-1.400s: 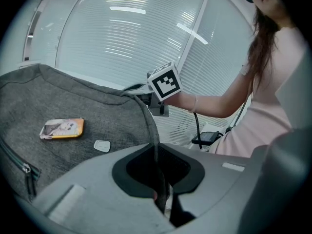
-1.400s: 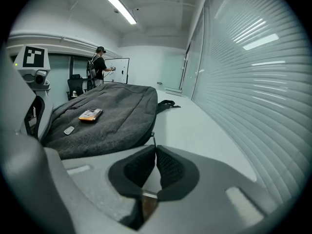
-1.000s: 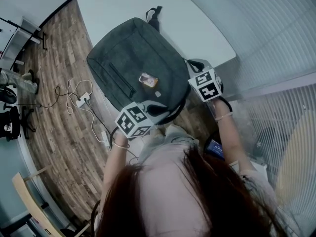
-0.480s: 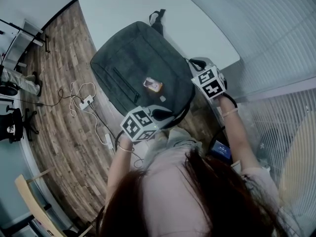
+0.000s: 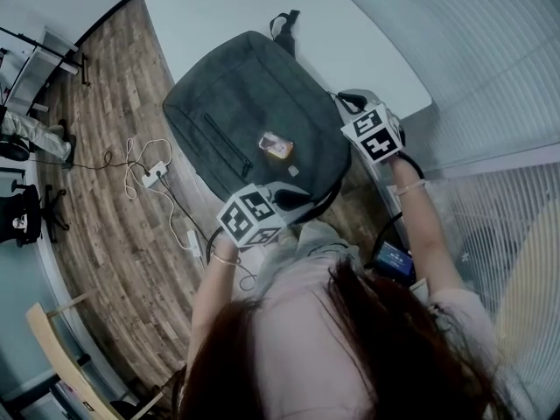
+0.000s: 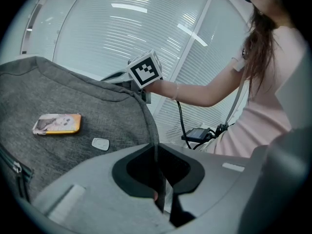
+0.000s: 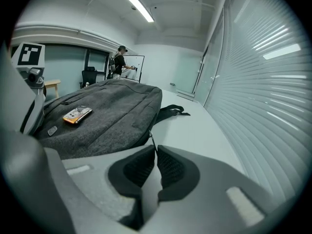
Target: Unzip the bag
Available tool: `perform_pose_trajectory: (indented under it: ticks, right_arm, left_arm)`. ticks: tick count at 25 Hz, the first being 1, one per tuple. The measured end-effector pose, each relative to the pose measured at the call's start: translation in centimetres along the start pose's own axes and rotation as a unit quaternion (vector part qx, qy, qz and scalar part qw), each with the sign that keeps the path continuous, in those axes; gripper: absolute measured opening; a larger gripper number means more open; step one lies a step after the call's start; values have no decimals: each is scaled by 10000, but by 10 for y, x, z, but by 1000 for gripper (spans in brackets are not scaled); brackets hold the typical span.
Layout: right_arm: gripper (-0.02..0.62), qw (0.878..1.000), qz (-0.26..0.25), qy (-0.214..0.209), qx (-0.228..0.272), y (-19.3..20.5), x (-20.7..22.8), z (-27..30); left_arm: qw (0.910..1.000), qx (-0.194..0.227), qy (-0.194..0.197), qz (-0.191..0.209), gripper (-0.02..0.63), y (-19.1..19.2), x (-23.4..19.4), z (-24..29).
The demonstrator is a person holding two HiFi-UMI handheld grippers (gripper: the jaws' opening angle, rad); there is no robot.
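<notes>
the left tool (image 6: 158,191) was clamped on the edge of the grey bag (image 5: 254,116) at lower centre, the right tool (image 7: 155,162) pinched shut on its zipper pull (image 7: 152,142) at centre right.

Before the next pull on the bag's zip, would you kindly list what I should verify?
1. The bag lies flat on the table: ok.
2. The right tool is closed on the zipper pull: ok.
3. The left tool clamps the bag edge: ok.
4. The orange card sits on the top panel, away from that edge: ok.
5. The zip track ahead is free of snags: cannot tell.
</notes>
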State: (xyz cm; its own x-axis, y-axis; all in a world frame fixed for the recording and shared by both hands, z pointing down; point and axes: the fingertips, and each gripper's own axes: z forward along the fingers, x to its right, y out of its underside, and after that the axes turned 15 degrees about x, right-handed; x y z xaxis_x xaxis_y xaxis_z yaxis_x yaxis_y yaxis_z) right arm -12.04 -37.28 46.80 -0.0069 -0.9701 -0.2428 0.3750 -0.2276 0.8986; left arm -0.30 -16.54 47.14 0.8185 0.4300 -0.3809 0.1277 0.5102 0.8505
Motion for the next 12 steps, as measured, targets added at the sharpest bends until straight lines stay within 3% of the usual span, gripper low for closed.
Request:
perform_pose_trajectory:
  ticks: [12]
  right_arm:
    - [23, 9996, -221, -146, -7, -7, 6, 18]
  left_arm:
    - [10000, 3, 11, -11, 34, 1, -1, 1]
